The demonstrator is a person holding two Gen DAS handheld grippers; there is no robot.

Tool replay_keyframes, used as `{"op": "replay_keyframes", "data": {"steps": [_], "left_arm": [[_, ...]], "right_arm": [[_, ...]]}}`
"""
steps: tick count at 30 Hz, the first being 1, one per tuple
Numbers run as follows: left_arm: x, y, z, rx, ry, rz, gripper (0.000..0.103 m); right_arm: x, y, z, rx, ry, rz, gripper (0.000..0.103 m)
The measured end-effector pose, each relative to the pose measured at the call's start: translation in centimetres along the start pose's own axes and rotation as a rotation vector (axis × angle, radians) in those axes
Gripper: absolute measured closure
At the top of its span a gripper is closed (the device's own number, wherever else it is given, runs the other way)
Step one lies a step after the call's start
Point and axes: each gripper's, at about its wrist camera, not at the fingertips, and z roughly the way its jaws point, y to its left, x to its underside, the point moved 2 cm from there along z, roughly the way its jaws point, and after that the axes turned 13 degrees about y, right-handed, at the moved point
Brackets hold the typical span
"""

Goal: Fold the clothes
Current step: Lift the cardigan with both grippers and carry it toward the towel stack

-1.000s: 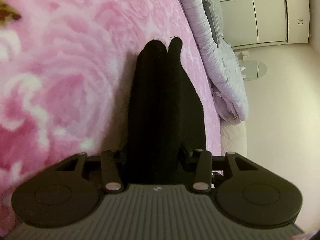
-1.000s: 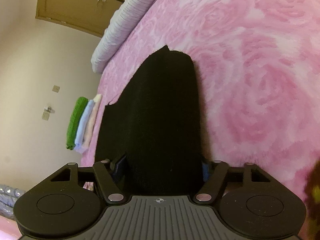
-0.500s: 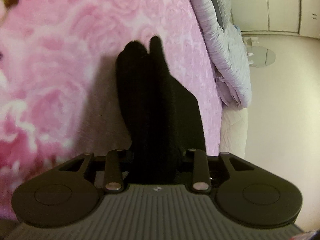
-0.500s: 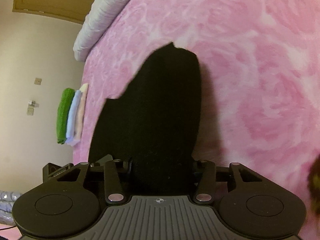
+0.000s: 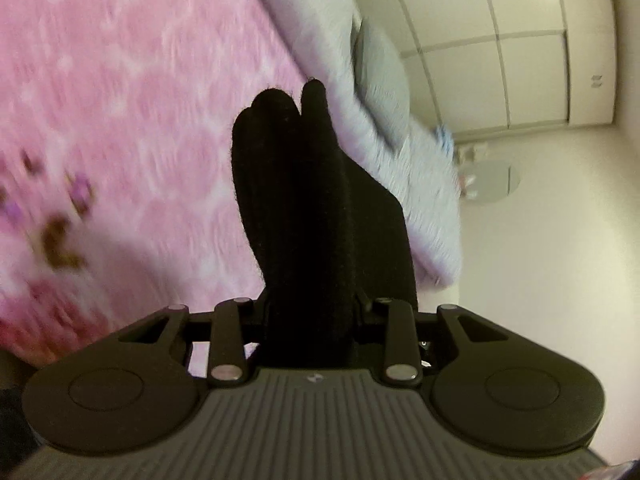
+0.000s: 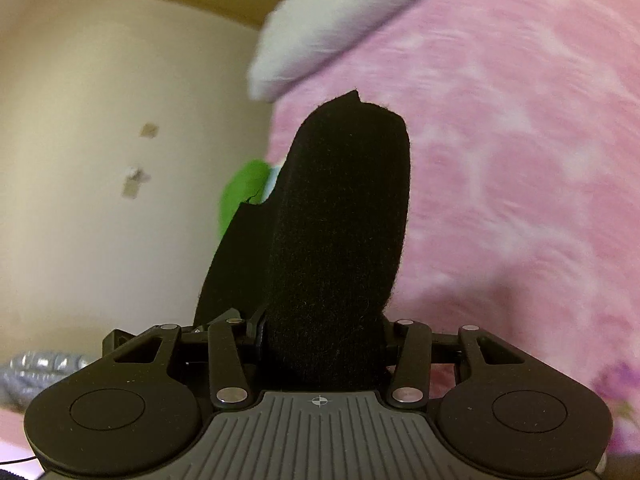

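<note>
black fabric fills both wrist views – a black fleece garment [image 5: 320, 220] bunched between the jaws of the left gripper [image 5: 310, 320], and its other end [image 6: 340, 240] pinched in the right gripper [image 6: 324, 344], both clamped on it, raised clear of the pink rose blanket [image 5: 140, 100]. judged step: lifting to straighten – next, lay it flat and fold over. no containers visible; a green folded towel [image 6: 240, 192] shows at the bed edge.

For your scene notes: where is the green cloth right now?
In the right wrist view, the green cloth sits left of centre at the pink bed's edge, partly hidden behind the black garment, below the white pillow.
</note>
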Motion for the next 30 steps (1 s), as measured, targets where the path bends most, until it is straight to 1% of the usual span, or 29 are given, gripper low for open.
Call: {"op": "replay_keyframes", "data": {"steps": [2,4,7,9,11,15,19,21,26,28,30], "left_arm": [[-1.8,0.9,-3.8,-0.004,-0.037,0.017,0.074],[-4.4,2.1,-7.3,-0.013,-0.053,0.034,0.074],[-9.1,4.7,-13.3,-0.030,-0.041,0.067,0.074],[-12.8,6.7,-17.4,-0.054,-0.028,0.084,0.074],[-16.3,8.5,-20.9,-0.072,-0.014,0.097,0.074],[-23.4,11.9,-26.7,-0.100,0.014,0.127,0.074],[-29.4,14.4,-30.2,-0.117,0.016,0.138,0.074],[-31.9,15.6,-31.0,-0.121,0.017,0.139,0.074],[-38.2,18.4,-31.1,-0.134,0.004,0.164,0.074],[-39.7,19.2,-30.6,-0.135,-0.003,0.174,0.074],[-41.4,20.1,-29.9,-0.133,0.001,0.175,0.074]], "right_arm": [[-1.0,2.7,3.0,-0.018,-0.002,-0.032,0.057],[-1.9,5.5,6.8,-0.035,-0.009,-0.053,0.057],[-2.9,9.6,13.2,-0.057,-0.035,-0.063,0.057],[-3.7,12.5,17.9,-0.065,-0.058,-0.038,0.057],[-4.2,15.5,23.0,-0.067,-0.075,-0.007,0.057],[-6.6,20.0,31.0,-0.072,-0.117,0.015,0.057],[-9.8,23.0,37.4,-0.068,-0.126,0.039,0.057],[-11.4,23.7,39.8,-0.060,-0.122,0.036,0.057],[-16.4,24.5,45.2,-0.026,-0.142,0.017,0.057],[-18.2,24.0,46.9,-0.021,-0.155,0.017,0.057],[-19.1,23.9,47.9,-0.007,-0.173,0.022,0.057]]}}
